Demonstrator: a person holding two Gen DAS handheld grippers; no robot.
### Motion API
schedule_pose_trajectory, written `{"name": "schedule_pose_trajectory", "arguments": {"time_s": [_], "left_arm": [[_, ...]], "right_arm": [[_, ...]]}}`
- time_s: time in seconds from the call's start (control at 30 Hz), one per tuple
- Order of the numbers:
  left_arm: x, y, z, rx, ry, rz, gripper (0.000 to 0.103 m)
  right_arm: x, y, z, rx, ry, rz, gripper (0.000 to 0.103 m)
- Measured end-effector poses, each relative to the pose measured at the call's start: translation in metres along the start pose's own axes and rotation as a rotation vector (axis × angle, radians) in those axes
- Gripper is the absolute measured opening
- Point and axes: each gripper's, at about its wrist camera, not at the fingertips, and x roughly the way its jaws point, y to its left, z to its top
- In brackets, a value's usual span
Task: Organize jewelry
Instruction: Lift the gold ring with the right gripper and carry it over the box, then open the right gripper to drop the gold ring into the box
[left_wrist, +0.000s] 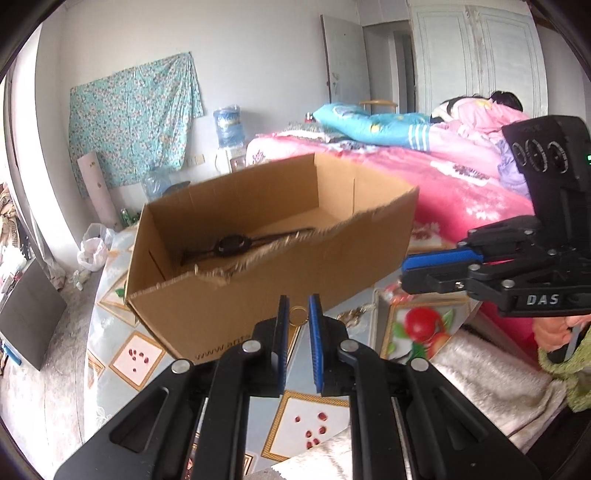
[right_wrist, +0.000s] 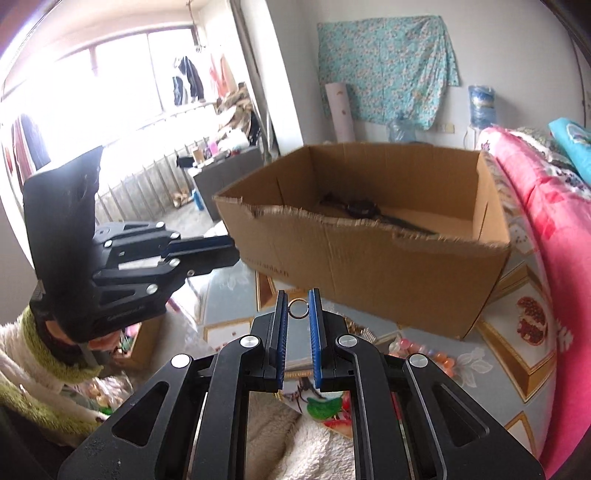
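Note:
A small gold ring (left_wrist: 298, 316) sits pinched between the blue pads of my left gripper (left_wrist: 298, 306), just in front of the open cardboard box (left_wrist: 207, 306). My right gripper (right_wrist: 298, 299) is shut on a second small metal ring (right_wrist: 298, 308), held before the same box (right_wrist: 369, 273). A dark wristwatch (left_wrist: 231, 245) lies on the box floor, and the right wrist view shows this wristwatch (right_wrist: 360, 206) too. Each gripper appears in the other's view: the right gripper (left_wrist: 404, 271) at the right, the left gripper (right_wrist: 234, 251) at the left, both beside the box.
The box stands on a table with a fruit-patterned cloth (left_wrist: 136, 354). Coloured beads (right_wrist: 417, 350) and a gold chain (right_wrist: 358, 328) lie near the box. A pink bed (left_wrist: 443, 177) with a person lying on it borders the table. A fluffy white cloth (left_wrist: 491, 376) lies at the near edge.

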Motion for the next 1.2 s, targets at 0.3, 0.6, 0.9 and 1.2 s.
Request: {"name": "schedule_pose_trajectory", "arguments": {"time_s": [0.3,0.6,0.9,1.2], "left_arm": [[-0.003,0.011,0.041,-0.054,-0.073,0.004,0.01],[0.062,0.044,0.083,-0.133,0.041,-0.023,0.01],[0.132,0.06,0.102,-0.199,0.206,-0.008,0.01],[0.137,0.062,0.092,-0.227,0.226,0.017,0.015]], "right_arm": [[-0.004,-0.02,0.057,0.051,-0.104,0.035,0.01],[0.07,-0.039,0.097,0.149,0.11,-0.013,0.01],[0.116,-0.051,0.106,0.175,0.209,-0.088,0.011],[0.109,-0.059,0.104,0.192,0.187,-0.104,0.023]]}}
